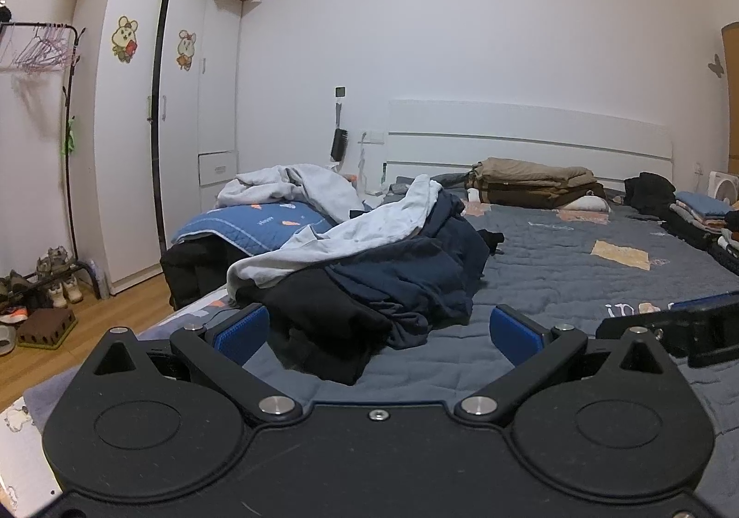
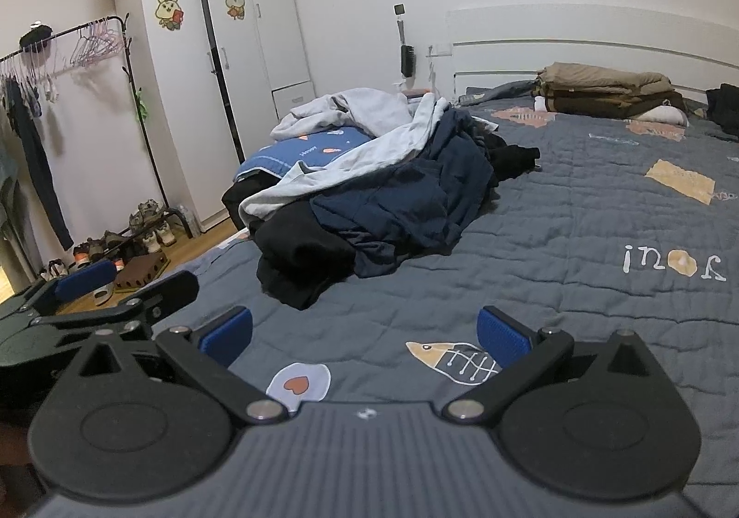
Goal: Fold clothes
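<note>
A heap of unfolded clothes (image 1: pixel 369 268) lies on the grey quilted bed (image 1: pixel 577 268): a black garment (image 1: pixel 323 310) in front, a navy one (image 1: pixel 415 268) behind it, a pale blue top (image 1: pixel 351 231) draped over them. My left gripper (image 1: pixel 378 328) stands open just before the black garment, nothing between its blue pads (image 1: pixel 245 328). In the right wrist view the same heap (image 2: pixel 383 195) lies farther off, to the upper left. My right gripper (image 2: pixel 365 333) is open above bare quilt (image 2: pixel 577 213). The left gripper (image 2: pixel 87 282) shows at that view's left edge.
A folded brown blanket (image 1: pixel 536 181) and a stack of folded clothes (image 1: pixel 702 213) lie near the white headboard (image 1: pixel 526 135). A white wardrobe (image 1: pixel 152 116), a hanger rack (image 1: pixel 41 47) and shoes (image 1: pixel 55 278) stand to the left, beyond the bed's edge.
</note>
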A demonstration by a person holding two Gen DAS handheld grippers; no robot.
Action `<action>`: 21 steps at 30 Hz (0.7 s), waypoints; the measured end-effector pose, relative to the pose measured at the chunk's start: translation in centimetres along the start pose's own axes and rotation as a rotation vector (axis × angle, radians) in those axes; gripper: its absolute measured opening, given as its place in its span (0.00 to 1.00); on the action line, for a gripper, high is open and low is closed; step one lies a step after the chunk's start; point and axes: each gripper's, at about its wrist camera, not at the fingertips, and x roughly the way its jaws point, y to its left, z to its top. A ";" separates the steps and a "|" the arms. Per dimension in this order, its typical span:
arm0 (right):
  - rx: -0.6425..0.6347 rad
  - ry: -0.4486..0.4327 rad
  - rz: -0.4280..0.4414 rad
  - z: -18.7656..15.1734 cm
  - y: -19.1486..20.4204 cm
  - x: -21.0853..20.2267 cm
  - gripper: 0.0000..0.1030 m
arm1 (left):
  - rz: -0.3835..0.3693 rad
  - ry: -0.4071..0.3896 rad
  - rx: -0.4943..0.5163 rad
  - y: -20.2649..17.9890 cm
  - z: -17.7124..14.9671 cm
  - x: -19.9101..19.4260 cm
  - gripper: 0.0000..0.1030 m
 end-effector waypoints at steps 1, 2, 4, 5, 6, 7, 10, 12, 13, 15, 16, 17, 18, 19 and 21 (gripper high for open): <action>0.002 0.004 0.001 0.0 0.0 0.1 1.00 | 0.001 0.001 -0.005 0.2 -0.1 0.0 1.00; 0.004 0.007 0.003 0.1 0.0 0.2 1.00 | 0.003 0.007 -0.009 0.3 -0.3 0.2 1.00; 0.001 0.010 0.000 0.2 0.0 0.5 1.00 | 0.011 0.015 -0.012 0.5 -0.4 0.7 1.00; -0.001 0.010 -0.003 0.2 -0.1 0.6 1.00 | 0.015 0.018 -0.012 0.6 -0.5 1.0 1.00; -0.004 0.012 -0.006 0.2 -0.1 0.8 1.00 | 0.019 0.021 -0.013 0.7 -0.5 1.2 1.00; -0.009 0.018 -0.009 0.2 -0.1 1.1 1.00 | 0.023 0.025 -0.014 0.7 -0.6 1.4 1.00; -0.018 0.030 -0.009 0.5 -0.2 2.0 1.00 | 0.033 0.035 -0.033 1.2 -0.7 2.4 1.00; -0.025 0.030 -0.003 0.8 -0.3 2.7 1.00 | 0.037 0.045 -0.040 1.4 -0.8 2.9 1.00; -0.028 0.030 -0.001 0.9 -0.3 3.2 1.00 | 0.040 0.047 -0.043 1.5 -0.8 3.1 1.00; -0.037 0.035 0.005 1.1 -0.4 4.1 1.00 | 0.044 0.044 -0.045 1.8 -0.7 3.3 1.00; -0.044 0.041 0.006 1.2 -0.4 4.7 1.00 | 0.044 0.039 -0.049 1.9 -0.7 3.4 1.00; -0.051 0.046 0.007 1.2 -0.3 5.3 1.00 | 0.045 0.035 -0.054 2.1 -0.6 3.6 1.00; -0.060 0.053 0.009 1.3 -0.3 5.8 1.00 | 0.046 0.036 -0.060 2.3 -0.6 3.8 1.00; -0.066 0.057 0.011 1.3 -0.2 6.4 1.00 | 0.048 0.038 -0.067 2.5 -0.5 4.0 1.00; -0.074 0.064 0.015 1.4 -0.1 7.6 1.00 | 0.047 0.039 -0.075 2.9 -0.5 4.6 1.00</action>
